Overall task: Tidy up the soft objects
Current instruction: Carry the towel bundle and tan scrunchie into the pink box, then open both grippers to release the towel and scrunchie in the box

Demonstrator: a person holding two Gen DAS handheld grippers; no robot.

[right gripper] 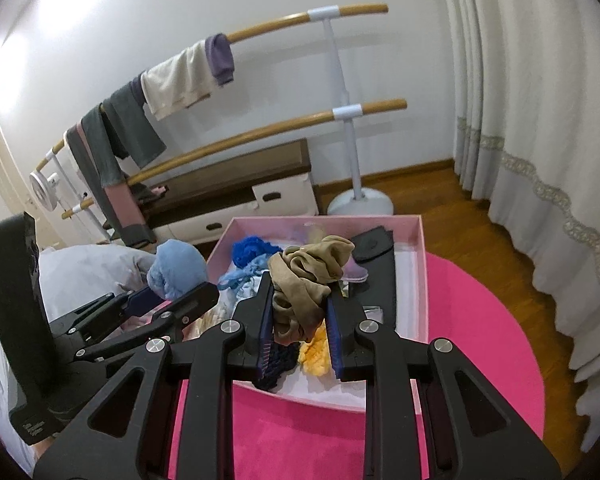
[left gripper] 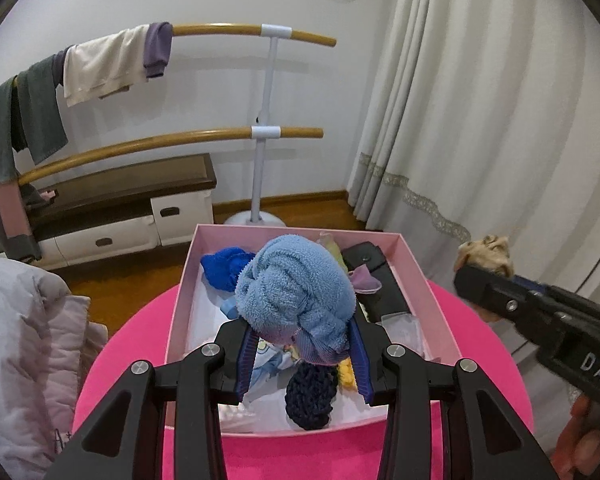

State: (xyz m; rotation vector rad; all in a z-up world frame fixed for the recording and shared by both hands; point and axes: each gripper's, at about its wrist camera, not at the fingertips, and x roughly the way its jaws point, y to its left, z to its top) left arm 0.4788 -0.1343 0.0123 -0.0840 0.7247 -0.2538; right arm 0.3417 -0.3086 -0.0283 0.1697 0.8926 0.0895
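My left gripper (left gripper: 300,332) is shut on a fluffy light-blue rolled sock (left gripper: 296,288) and holds it above the open pink box (left gripper: 416,268). In the right wrist view my right gripper (right gripper: 300,300) is shut on a crumpled tan stocking bundle (right gripper: 304,280), also over the box (right gripper: 418,256). Each gripper shows in the other's view: the right gripper (left gripper: 472,276) with the tan bundle (left gripper: 486,252) off the box's right side, the left gripper (right gripper: 176,290) with the blue sock (right gripper: 176,268) off its left side. A royal-blue knit piece (left gripper: 224,268), a navy knit piece (left gripper: 310,396) and a yellow piece (right gripper: 314,350) lie inside.
The box stands on a round bright-pink table (left gripper: 300,456). A black pouch (left gripper: 380,280) and a lilac scrap (left gripper: 364,280) lie in its right half. A padded pale jacket (left gripper: 24,340) is at left. Behind are a barre stand (left gripper: 266,128) hung with clothes, a low drawer bench (left gripper: 132,208) and curtains (left gripper: 480,120).
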